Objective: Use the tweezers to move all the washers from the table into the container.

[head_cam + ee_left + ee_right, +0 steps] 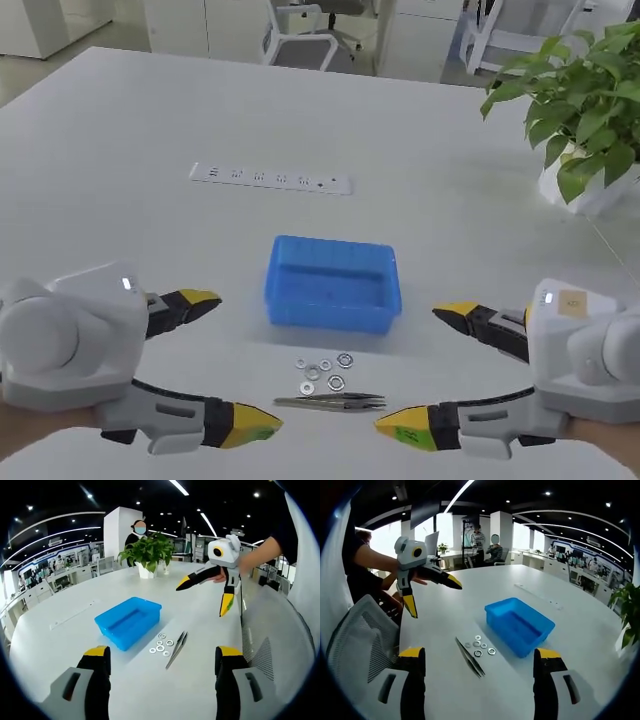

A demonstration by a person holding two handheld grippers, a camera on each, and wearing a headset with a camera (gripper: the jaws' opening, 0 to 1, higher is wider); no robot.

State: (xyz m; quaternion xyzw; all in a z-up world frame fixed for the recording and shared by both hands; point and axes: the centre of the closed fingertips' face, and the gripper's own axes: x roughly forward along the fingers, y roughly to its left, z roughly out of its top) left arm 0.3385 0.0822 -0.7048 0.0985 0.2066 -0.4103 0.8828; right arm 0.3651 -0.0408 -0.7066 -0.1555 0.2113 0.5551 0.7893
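Blue plastic container (330, 308) stands on the white table (120, 130), near the middle, with its open side up. Just in front of it, on the person's side, a small group of metal washers (325, 372) lies flat on the table. I count about six, but they are too small to be sure. The tweezers (330, 402) lie flat just beside the washers, a little closer to the person, and nothing touches them.

The left gripper (245, 362) is held to the left of the washers and the right gripper (408, 368) to the right of them. The washers and the tweezers are between the two. Both have their jaws spread wide and hold nothing. The yellow tips of each one point toward the middle.

Beyond the container a white power strip (270, 179) lies on the table. A potted green plant (580, 100) stands at the far right edge.
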